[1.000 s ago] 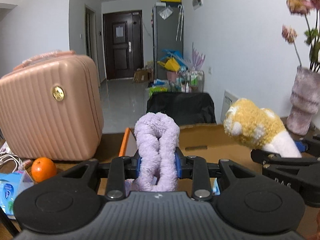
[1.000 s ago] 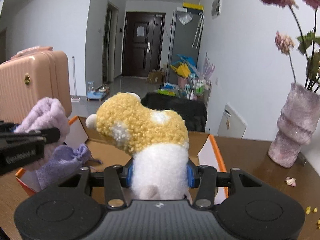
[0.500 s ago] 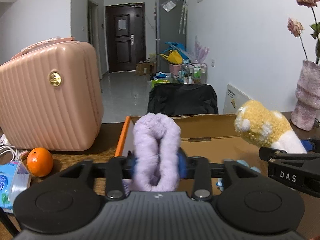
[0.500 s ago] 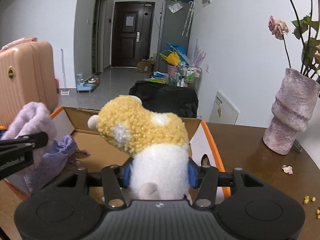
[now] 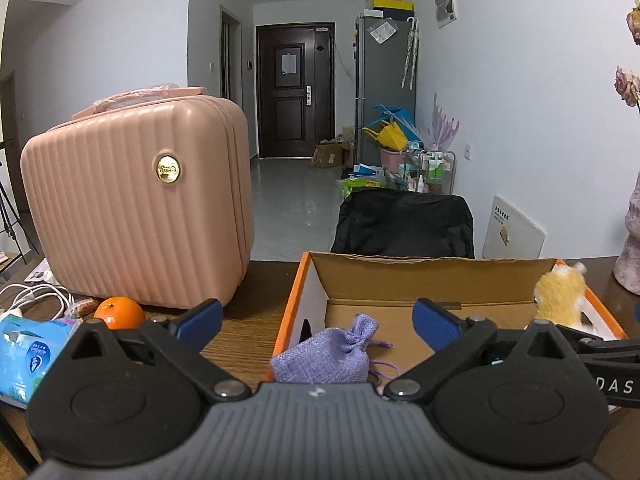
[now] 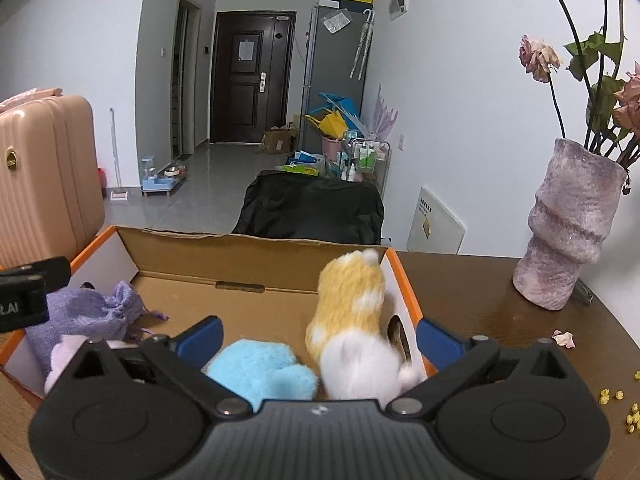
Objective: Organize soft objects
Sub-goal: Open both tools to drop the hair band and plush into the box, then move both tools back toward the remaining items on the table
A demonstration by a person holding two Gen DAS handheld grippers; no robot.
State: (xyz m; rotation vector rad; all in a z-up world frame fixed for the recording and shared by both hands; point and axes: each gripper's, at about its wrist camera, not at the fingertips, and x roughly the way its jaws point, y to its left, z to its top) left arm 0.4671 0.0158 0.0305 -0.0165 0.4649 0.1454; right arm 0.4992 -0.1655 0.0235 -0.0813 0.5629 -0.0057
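An open cardboard box (image 5: 420, 280) with orange edges stands on the table; it also shows in the right wrist view (image 6: 256, 256). Inside lie a purple drawstring pouch (image 5: 326, 354) (image 6: 86, 316), a blue plush (image 6: 262, 372), a yellow-and-white plush toy (image 6: 352, 320) (image 5: 560, 300) leaning against the right wall, and a pale purple fluffy piece (image 6: 60, 354) at the near left. My left gripper (image 5: 316, 320) is open and empty over the box's left part. My right gripper (image 6: 318, 338) is open and empty, just behind the yellow plush.
A pink suitcase (image 5: 140, 204) stands left of the box, with an orange (image 5: 119, 312), a tissue pack (image 5: 32, 354) and white cables (image 5: 36, 294) beside it. A fuzzy purple vase (image 6: 572, 232) with dried flowers stands at the right. Yellow crumbs (image 6: 624, 408) lie on the table.
Both grippers have opened. The left one dropped the purple fluffy piece into the box; the right one let the yellow plush fall into the box's right side.
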